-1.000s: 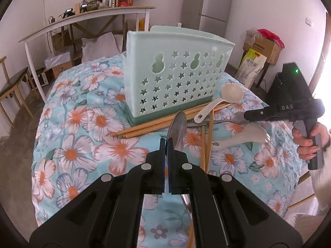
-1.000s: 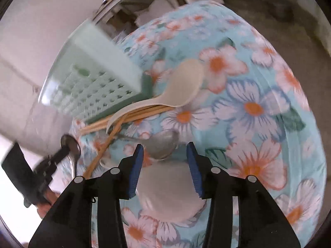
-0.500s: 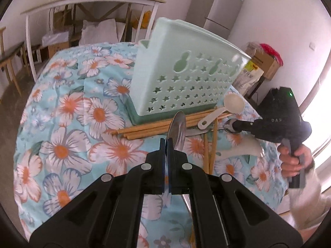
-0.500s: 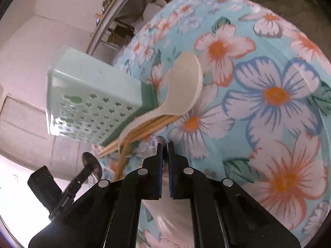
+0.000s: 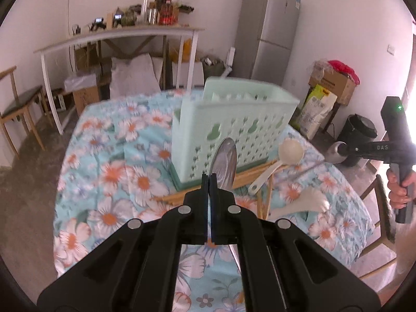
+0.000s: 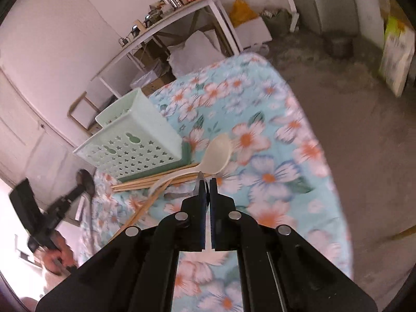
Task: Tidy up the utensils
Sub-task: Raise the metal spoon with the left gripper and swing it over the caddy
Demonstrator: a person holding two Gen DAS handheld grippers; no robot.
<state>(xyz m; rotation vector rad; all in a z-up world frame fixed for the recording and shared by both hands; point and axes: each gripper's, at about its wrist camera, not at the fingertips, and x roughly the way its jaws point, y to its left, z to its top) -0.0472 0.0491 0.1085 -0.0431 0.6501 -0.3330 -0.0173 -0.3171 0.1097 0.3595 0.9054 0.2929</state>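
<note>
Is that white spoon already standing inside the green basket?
No, the white spoon lies on the flowered tablecloth beside the green basket, across the chopsticks.

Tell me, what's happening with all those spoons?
A person holds a gripper in each hand. The left gripper is shut on a metal spoon, and the right gripper is shut on another metal spoon. Both are lifted above the flowery tablecloth. The green basket stands nearby. White spoons and chopsticks lie on the cloth.
</note>
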